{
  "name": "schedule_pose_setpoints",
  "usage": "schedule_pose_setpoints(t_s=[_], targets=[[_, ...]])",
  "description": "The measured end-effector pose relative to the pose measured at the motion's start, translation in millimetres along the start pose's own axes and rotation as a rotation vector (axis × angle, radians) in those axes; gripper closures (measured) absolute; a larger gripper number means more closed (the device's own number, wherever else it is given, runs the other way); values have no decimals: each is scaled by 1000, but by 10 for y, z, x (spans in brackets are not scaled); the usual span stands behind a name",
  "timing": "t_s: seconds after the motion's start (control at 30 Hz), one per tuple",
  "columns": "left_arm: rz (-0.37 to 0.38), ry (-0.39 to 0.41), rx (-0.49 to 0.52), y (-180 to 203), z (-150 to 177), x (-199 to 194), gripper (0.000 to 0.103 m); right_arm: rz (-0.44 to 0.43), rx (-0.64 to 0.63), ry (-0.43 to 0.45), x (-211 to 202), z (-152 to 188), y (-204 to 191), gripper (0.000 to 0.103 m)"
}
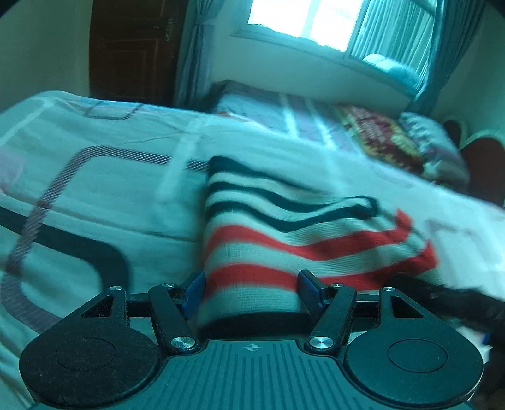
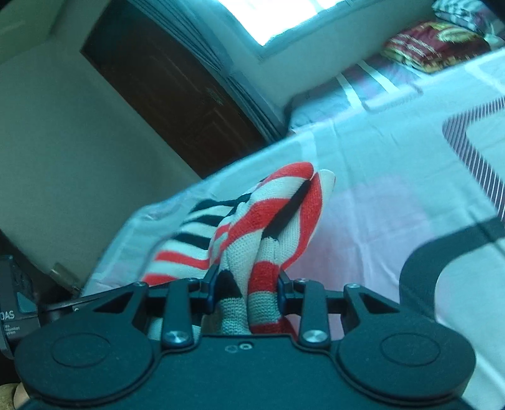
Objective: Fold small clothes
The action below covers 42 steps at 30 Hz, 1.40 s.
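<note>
A small knitted garment with red, white and dark stripes (image 1: 284, 239) lies partly lifted over the patterned bedsheet (image 1: 94, 195). My left gripper (image 1: 251, 291) is shut on one edge of it, the cloth filling the gap between the blue pads. In the right wrist view the same garment (image 2: 268, 227) is bunched and folded upward, and my right gripper (image 2: 247, 291) is shut on that bunched end. The right gripper's dark body shows at the right edge of the left wrist view (image 1: 457, 299).
The bed carries a white sheet with dark curved bands (image 2: 426, 205). A red patterned pillow (image 1: 388, 138) and another pillow lie at the far end. A dark wooden door (image 2: 164, 94), curtains and a bright window (image 1: 309, 19) stand behind the bed.
</note>
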<state>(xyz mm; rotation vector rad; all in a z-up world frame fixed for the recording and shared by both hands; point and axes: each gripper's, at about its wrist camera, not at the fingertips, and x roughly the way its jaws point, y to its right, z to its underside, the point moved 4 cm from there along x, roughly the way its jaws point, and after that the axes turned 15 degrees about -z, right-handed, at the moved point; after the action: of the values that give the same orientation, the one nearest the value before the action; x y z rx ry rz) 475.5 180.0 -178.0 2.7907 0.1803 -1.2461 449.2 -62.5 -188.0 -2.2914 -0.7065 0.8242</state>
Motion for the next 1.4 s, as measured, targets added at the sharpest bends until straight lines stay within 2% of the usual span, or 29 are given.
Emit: schedule_pose_setpoints(t_s=[0.03,0.07,0.13,0.27,0.33,0.43,0.53,0.63,0.7,0.8,0.9,0.97,1.1,1.13,1.2,1.27,1.4], targets=[[31,-17,-20,-35,19,72,30,37,-8,-6,24,26,51,64],[30,-27,-35,-66,26,107,22,67,-9,-20,45,54,96,61],[16,-7,-20,-57,36,111,21,91,-15,-17,16,77,118,54],[22,27,-48,-63,17,-106,21,166,-93,29,-188,35,-62,55],[32,73,-21,-38,-5,-247,21,172,-128,55,-277,-27,-181,61],[11,97,22,35,-162,-212,21,185,-236,23,-112,-156,-404,65],[-2,48,-19,71,-263,-8,21,169,-216,-19,199,-253,-387,72],[-26,-36,-3,118,-189,298,21,238,-201,-64,416,-255,-211,80],[-5,-64,-46,72,-142,406,18,270,-209,-66,461,-252,-83,89],[-20,-67,-61,51,-141,362,16,257,-179,-63,437,-261,-84,89],[-20,-16,-15,57,-82,105,16,240,-244,-63,288,-203,-302,79],[-16,9,-2,46,-5,-88,16,210,-276,-62,180,-78,-409,79],[16,5,8,45,205,-297,16,157,-281,-51,-75,188,-595,76],[18,-3,24,79,270,-291,16,171,-276,-47,-92,238,-570,74],[16,-1,21,90,339,-258,16,214,-220,-76,-30,291,-400,78],[18,-21,-8,69,330,-249,16,203,-175,-48,-57,277,-346,81],[-3,13,41,82,345,-457,16,210,-187,-16,-198,252,-544,72]])
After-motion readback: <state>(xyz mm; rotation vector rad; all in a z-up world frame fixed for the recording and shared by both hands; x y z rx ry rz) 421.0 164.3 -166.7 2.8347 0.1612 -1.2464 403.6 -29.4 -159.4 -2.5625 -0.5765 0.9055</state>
